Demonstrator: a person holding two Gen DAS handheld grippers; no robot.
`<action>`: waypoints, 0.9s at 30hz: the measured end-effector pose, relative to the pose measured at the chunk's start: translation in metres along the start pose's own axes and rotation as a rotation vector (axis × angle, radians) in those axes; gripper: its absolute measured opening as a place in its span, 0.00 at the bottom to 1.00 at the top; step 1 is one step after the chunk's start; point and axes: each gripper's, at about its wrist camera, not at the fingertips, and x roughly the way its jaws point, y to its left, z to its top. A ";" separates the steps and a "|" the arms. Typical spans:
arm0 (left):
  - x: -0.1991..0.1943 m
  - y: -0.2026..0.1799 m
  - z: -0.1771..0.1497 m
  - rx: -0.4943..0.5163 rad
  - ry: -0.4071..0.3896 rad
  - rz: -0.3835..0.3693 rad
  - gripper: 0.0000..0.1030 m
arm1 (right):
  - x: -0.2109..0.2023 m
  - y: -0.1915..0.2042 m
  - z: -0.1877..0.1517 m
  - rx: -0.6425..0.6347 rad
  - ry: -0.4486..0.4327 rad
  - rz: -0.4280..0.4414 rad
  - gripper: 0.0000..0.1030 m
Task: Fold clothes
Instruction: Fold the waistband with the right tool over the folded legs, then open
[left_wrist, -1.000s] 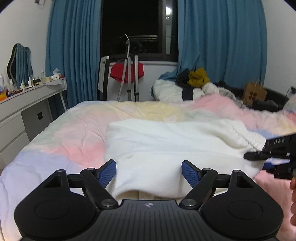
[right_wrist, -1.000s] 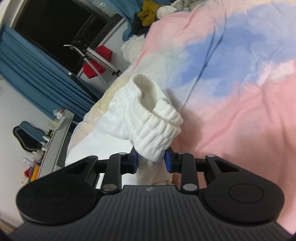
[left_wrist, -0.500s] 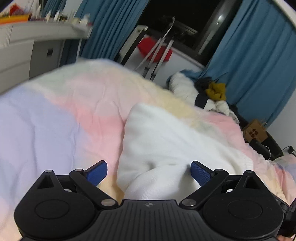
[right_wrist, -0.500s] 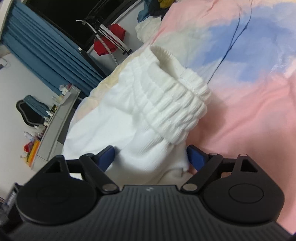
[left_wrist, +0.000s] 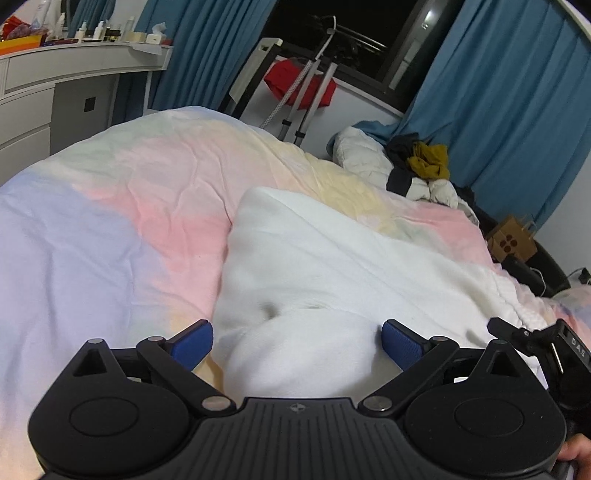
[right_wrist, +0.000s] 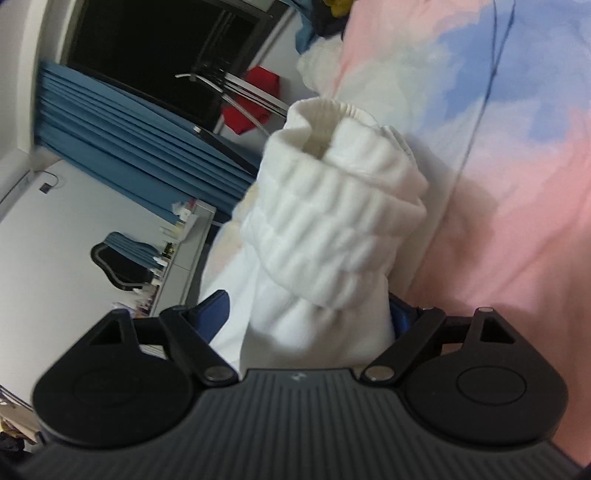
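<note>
Since a second ago your right gripper has let go of the ribbed cuff; jaws apart. Left gripper gapes around the white garment, center frame on the bed. Regrasp step; clamp both next.

A white knit garment lies rumpled on the bed, its ribbed waistband bunched upward.

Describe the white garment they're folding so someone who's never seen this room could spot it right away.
Start at the bed with the pastel duvet. The white garment lies across its near side, between the open left gripper and the right gripper. Unlike the clothes pile by the curtains, it is plain white with a thick ribbed, gathered band.
</note>
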 end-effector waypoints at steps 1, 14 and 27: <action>0.000 -0.001 -0.001 0.001 0.004 -0.004 0.96 | 0.002 -0.001 -0.001 -0.004 0.003 -0.016 0.85; 0.006 0.001 -0.002 -0.013 0.019 -0.010 0.96 | 0.010 -0.001 -0.005 -0.013 0.005 0.008 0.81; 0.018 -0.007 -0.006 0.030 0.004 -0.015 0.74 | 0.008 0.020 -0.010 -0.153 -0.019 -0.078 0.42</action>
